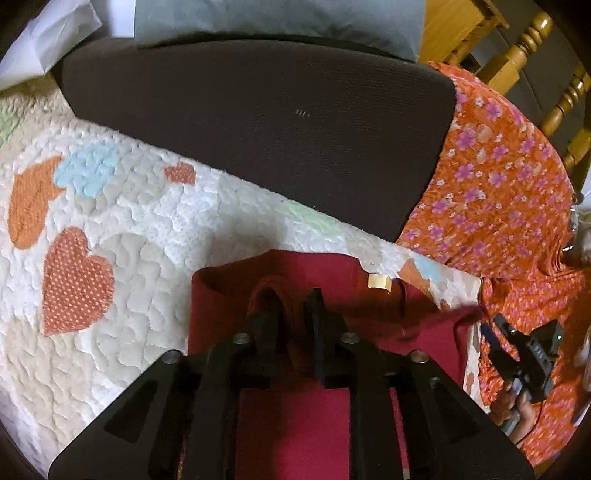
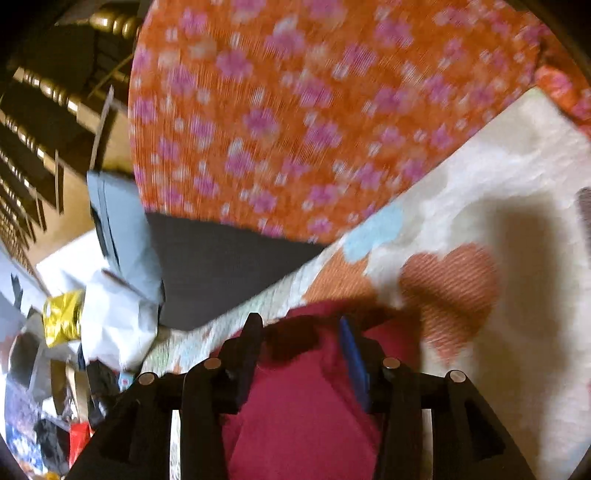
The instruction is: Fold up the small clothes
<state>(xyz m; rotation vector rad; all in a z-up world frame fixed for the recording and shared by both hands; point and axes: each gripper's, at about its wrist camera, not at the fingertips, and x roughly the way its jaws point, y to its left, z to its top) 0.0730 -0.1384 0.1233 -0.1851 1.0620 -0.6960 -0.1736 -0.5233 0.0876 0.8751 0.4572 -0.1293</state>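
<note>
A dark red garment with a small tan label lies on the quilted heart-pattern cover. My left gripper is shut on a bunched fold of the red garment near its top edge. My right gripper shows at the lower right of the left wrist view, at the garment's right corner. In the right wrist view, my right gripper has its jaws apart with the red garment lying between and under them. That view is blurred.
A folded dark brown cloth lies beyond the red garment, with a grey-blue folded piece behind it. An orange flowered garment lies to the right. A wooden chair stands at the far right. Clutter sits off the cover's edge.
</note>
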